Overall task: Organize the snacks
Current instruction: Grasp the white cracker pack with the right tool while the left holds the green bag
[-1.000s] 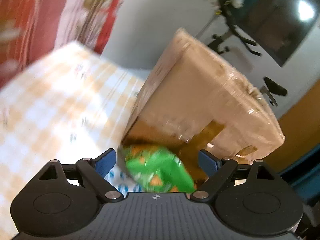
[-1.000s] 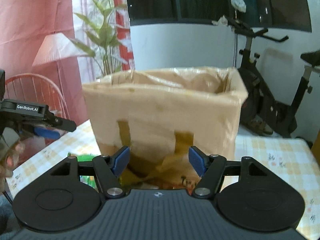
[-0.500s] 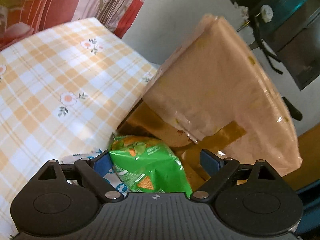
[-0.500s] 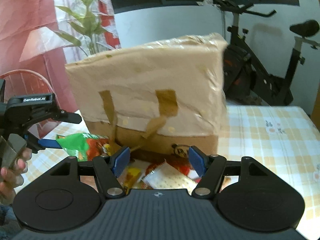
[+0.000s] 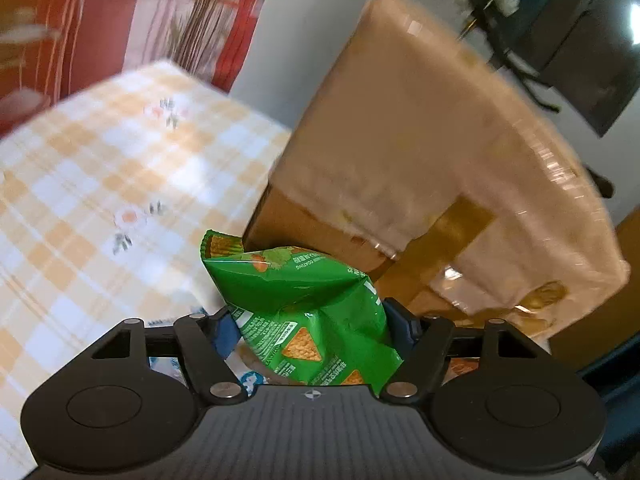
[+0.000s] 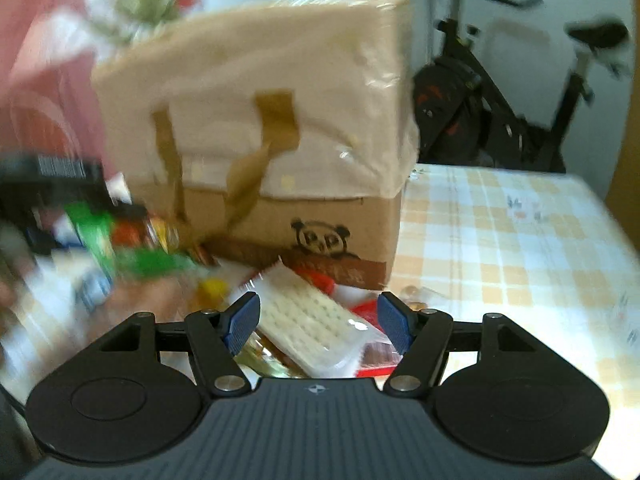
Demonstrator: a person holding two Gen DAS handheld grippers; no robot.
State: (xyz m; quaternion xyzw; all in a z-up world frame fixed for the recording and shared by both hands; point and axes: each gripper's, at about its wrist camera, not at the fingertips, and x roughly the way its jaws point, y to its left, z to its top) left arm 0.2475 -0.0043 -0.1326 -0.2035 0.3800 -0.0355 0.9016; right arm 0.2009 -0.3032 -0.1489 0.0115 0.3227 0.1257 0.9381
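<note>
My left gripper (image 5: 312, 328) is shut on a green chip bag (image 5: 304, 300) and holds it in front of the tall cardboard box (image 5: 420, 168). The bag also shows as a green blur in the right wrist view (image 6: 120, 248). My right gripper (image 6: 318, 320) is open, with a clear pack of white wafers (image 6: 316, 320) lying between its fingers on a pile of snack packets. The box (image 6: 280, 120), wrapped in pale plastic with brown tape, stands just behind the pile.
The table has a yellow and white checked cloth (image 5: 100, 184), with bare cloth right of the box (image 6: 520, 248). An exercise bike (image 6: 520, 92) stands behind the table. Red curtains (image 5: 80, 20) hang at the left.
My left gripper has closed on the green chip bag and lifted it. My right gripper has dropped toward the snack pile, bringing the wafer pack between its fingers.
</note>
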